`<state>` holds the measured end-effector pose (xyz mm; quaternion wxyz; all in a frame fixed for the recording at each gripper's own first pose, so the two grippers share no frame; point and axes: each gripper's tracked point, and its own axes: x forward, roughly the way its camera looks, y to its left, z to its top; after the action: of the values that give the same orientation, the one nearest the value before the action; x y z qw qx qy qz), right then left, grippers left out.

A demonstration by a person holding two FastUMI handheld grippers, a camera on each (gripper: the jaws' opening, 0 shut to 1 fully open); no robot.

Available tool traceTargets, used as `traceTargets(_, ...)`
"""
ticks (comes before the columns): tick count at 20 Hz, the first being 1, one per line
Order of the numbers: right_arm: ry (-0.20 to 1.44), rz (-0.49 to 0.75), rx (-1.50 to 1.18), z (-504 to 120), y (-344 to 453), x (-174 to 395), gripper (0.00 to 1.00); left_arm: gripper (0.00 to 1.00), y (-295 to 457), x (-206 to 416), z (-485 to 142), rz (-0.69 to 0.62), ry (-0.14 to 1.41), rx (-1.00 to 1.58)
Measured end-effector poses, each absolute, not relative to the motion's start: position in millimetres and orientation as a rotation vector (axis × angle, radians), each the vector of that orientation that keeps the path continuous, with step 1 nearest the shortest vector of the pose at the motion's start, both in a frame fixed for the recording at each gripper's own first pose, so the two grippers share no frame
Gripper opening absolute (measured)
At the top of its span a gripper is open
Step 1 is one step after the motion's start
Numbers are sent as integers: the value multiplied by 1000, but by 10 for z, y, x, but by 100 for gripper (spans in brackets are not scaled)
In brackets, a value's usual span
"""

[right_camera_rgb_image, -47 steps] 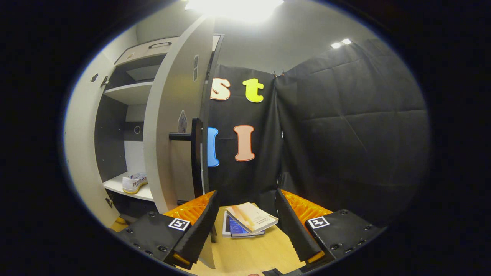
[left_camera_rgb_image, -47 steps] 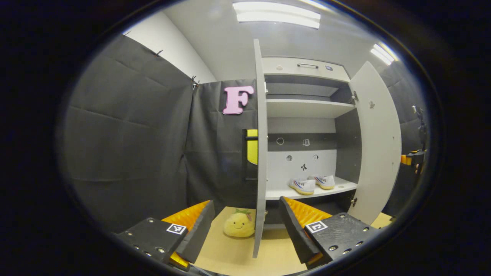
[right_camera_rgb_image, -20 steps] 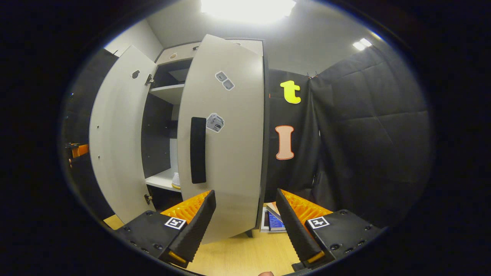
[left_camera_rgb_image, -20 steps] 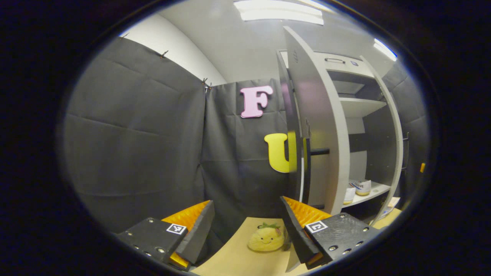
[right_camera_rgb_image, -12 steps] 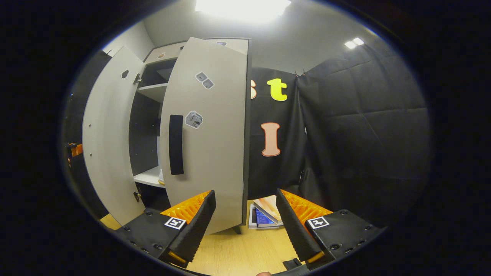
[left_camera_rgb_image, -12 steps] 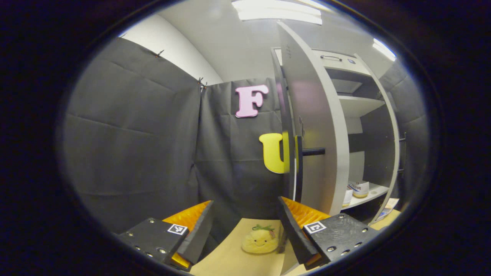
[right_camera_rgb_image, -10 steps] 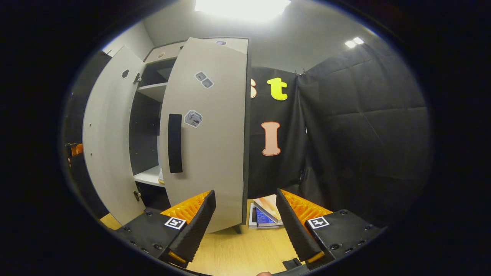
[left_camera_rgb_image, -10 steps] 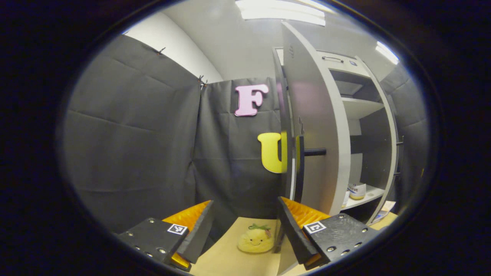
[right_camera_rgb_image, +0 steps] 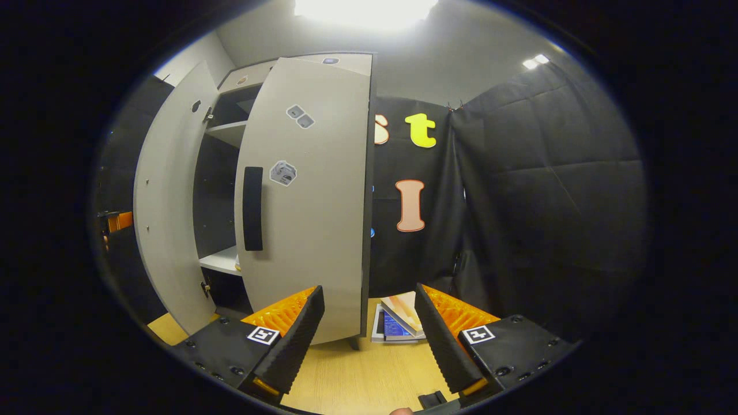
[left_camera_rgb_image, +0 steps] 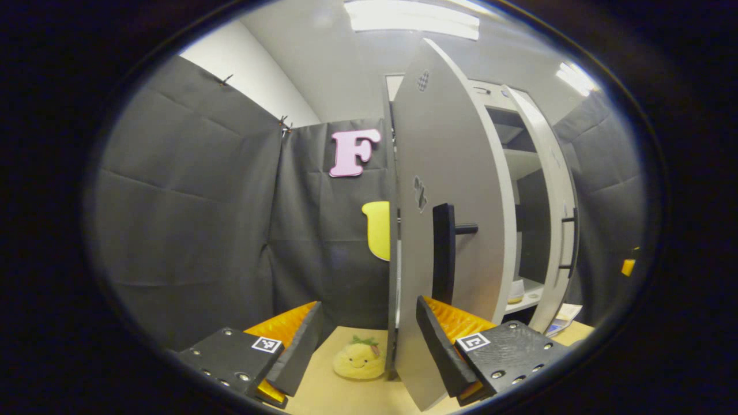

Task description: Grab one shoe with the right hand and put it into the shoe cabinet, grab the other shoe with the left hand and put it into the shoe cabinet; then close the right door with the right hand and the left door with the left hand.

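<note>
A: In the left gripper view, what is the step?

B: Closing the doors. The left tool (left_camera_rgb_image: 369, 351) has its fingers apart and holds nothing. The left door (left_camera_rgb_image: 450, 230) is half swung; a shoe (left_camera_rgb_image: 516, 291) sits on the shelf (left_camera_rgb_image: 527, 300) inside the shoe cabinet (left_camera_rgb_image: 519, 161).

A: And the right gripper view?

B: The right tool (right_camera_rgb_image: 369, 340) is also spread and empty. The right door (right_camera_rgb_image: 311, 219) is partly closed. Next, I think, each door needs a push until flush.

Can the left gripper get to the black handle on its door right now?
Probably yes. In the left gripper view the left gripper is open, and the black handle on the left door stands just ahead of its right finger with nothing between them.
</note>
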<state>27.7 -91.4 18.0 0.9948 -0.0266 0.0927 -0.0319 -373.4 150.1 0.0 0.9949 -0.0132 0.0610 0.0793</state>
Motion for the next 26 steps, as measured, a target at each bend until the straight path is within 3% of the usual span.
traceTargets(10,183,-41,-17,130,-1162,230,99,94,924,-3719,-8,-24,133,-75)
traceTargets(26,107,147,1,241,-833,190,99,94,1040,-3807,121,24,88,2)
